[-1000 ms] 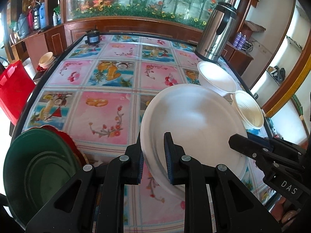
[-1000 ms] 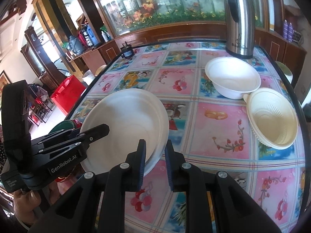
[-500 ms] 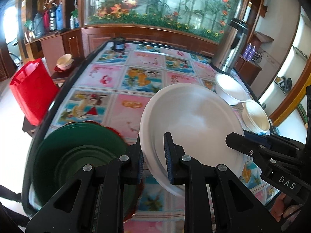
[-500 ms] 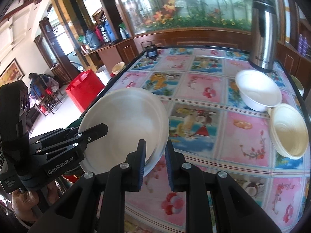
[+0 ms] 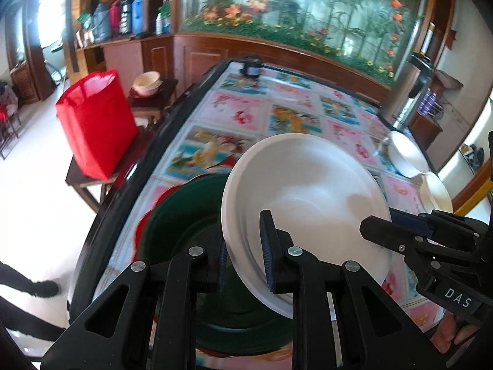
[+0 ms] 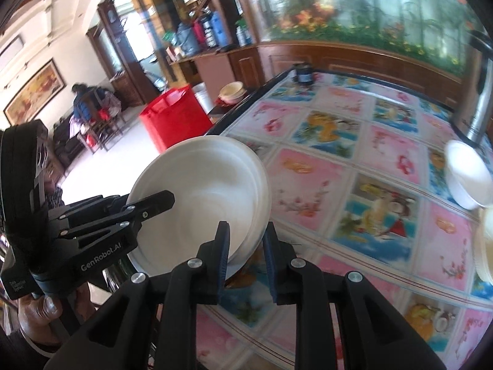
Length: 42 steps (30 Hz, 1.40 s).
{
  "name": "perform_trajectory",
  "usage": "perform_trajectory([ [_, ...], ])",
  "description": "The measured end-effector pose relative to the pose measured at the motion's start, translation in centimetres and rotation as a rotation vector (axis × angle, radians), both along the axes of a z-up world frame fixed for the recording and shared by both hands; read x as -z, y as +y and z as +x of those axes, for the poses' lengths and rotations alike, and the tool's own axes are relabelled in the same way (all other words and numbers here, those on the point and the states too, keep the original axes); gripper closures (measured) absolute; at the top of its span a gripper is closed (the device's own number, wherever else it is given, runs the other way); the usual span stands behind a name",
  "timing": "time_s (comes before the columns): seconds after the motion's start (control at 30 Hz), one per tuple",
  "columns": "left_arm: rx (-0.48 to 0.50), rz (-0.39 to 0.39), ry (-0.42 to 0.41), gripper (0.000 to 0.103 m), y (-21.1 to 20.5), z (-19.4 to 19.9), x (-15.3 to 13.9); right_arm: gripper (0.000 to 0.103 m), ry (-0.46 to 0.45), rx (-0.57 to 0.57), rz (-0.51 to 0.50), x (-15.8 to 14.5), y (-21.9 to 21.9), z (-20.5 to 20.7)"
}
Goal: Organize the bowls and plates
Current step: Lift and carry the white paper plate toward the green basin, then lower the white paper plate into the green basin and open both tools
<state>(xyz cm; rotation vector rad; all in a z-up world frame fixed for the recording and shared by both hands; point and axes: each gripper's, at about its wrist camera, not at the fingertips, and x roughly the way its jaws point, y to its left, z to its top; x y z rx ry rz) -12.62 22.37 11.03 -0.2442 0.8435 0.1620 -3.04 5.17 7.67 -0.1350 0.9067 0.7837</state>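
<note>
White plate (image 5: 305,197) (rim in both claws) above green bowl (image 5: 185,215), table edge (image 5: 123,185) near.

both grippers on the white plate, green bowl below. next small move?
Probably lower it onto the green plate. Both the left hand-held gripper and right hand-held gripper clamp the white plate by opposite rims, tilted and lifted, partly above the green one.
</note>
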Motion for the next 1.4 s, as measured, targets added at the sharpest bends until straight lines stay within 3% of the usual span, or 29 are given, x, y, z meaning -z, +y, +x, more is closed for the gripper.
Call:
perform_trajectory([
  [0.3, -0.018, 0.008, 0.053, 0.085, 1.9, -0.8, 2.6, 0.080, 0.043, -0.057, -0.079, 2.5, 3.7, -0.5],
  [0.53, -0.015, 0.055, 0.077, 0.084, 2.1, -0.7, 3.6, 0.080, 0.031, -0.090, -0.159, 3.6, 5.3, -1.1],
  [0.67, 0.006, 0.082, 0.077, 0.068, 1.8, -0.8, 3.8, 0.079, 0.016, -0.100, -0.187, 3.7, 5.8, -1.4],
  [0.8, 0.016, 0.105, 0.073, 0.062, 1.2, -0.7, 3.9, 0.077, -0.015, -0.106, -0.215, 3.7, 6.2, -2.0],
  [1.27, 0.003, 0.122, 0.031, 0.061, 1.1, -1.1, 3.0, 0.066, -0.037, -0.085, -0.207, 2.9, 5.6, -2.3],
  [1.37, -0.001, 0.112, 0.013, 0.043, 1.2, -1.2, 2.6, 0.055, -0.049, -0.063, -0.203, 2.6, 5.2, -2.1],
  [1.4, -0.002, 0.114, 0.006, 0.042, 1.1, -1.2, 2.5, 0.055, -0.045, -0.059, -0.198, 2.6, 5.0, -1.9],
])
